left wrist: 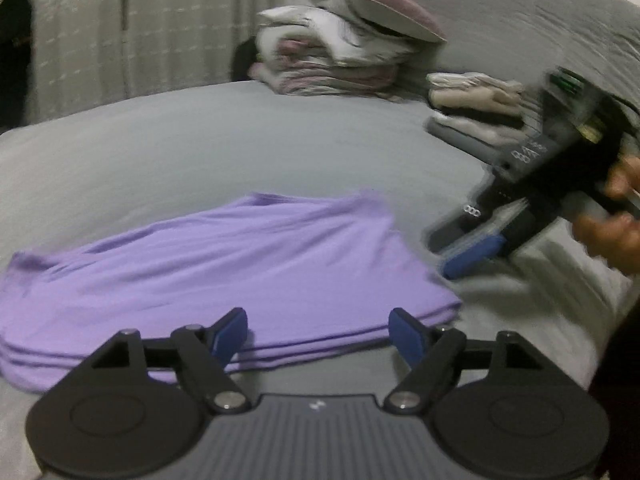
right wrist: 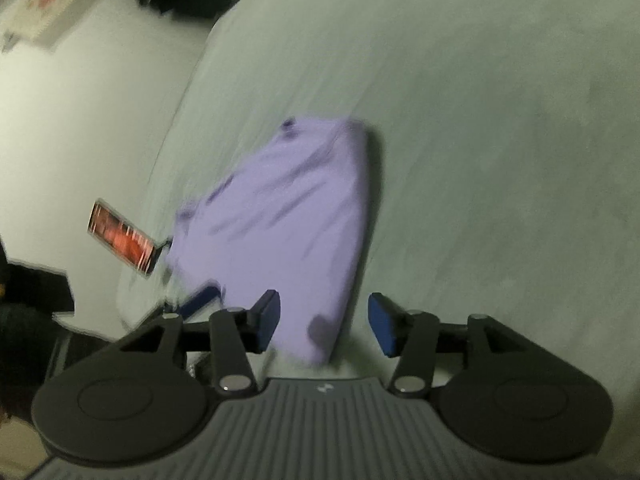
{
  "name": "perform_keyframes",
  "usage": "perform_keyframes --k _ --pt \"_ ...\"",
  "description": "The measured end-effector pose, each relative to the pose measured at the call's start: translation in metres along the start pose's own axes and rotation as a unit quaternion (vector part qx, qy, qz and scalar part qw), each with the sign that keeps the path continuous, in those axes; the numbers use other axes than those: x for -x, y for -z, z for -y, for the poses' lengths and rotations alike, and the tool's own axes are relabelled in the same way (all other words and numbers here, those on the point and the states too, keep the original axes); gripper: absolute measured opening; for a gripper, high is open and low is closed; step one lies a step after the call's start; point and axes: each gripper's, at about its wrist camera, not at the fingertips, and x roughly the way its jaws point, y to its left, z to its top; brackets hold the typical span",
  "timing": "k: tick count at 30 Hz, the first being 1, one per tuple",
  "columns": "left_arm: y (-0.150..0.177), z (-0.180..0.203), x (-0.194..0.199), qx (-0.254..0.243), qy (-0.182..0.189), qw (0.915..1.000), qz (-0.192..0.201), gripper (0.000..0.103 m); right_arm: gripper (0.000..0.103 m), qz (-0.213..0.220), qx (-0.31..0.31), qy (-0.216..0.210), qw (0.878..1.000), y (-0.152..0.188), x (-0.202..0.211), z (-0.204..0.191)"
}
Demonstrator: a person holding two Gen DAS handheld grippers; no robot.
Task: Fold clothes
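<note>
A folded lilac garment [left wrist: 240,264] lies flat in several layers on the grey bed [left wrist: 200,140]. My left gripper [left wrist: 318,334] is open and empty, its blue pads just in front of the garment's near edge. My right gripper [left wrist: 472,254] is seen blurred at the garment's right side, held by a hand [left wrist: 616,220]. In the right wrist view the garment [right wrist: 288,216] lies ahead, and the right gripper [right wrist: 324,322] is open and empty over its near corner. The left gripper's blue fingertip [right wrist: 200,300] shows at the garment's left.
Stacks of folded clothes [left wrist: 336,52] with a pink cushion [left wrist: 380,4] on top sit at the back of the bed, and a smaller beige stack [left wrist: 476,100] is at the right. A phone with a lit screen [right wrist: 122,240] lies near the bed's left edge. A curtain [left wrist: 120,32] hangs behind.
</note>
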Motion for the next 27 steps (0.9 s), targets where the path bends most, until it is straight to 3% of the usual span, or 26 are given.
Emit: perform_keyframes --k 3,7,17,20,27 --pt "0.002 0.015 -0.001 -0.014 0.010 0.9997 0.014 0.079 0.053 0.025 -0.033 -0.015 0.999 -0.001 -0.005 0.013" --pt "0.003 0.035 -0.009 -0.051 0.018 0.9984 0.014 0.078 0.053 0.043 -0.021 -0.017 0.999 -0.002 -0.010 0.010" --pt "0.009 0.064 -0.017 -0.129 0.011 0.9915 0.018 0.077 0.049 -0.034 -0.011 -0.055 0.998 0.021 -0.004 0.011" --pt "0.008 0.070 -0.016 -0.141 0.002 0.9897 0.024 0.077 0.034 -0.045 -0.021 -0.071 0.996 0.021 -0.011 0.008" --pt "0.004 0.089 -0.020 -0.154 -0.058 0.9859 0.032 0.050 0.030 -0.033 -0.033 -0.123 0.991 0.010 -0.011 -0.008"
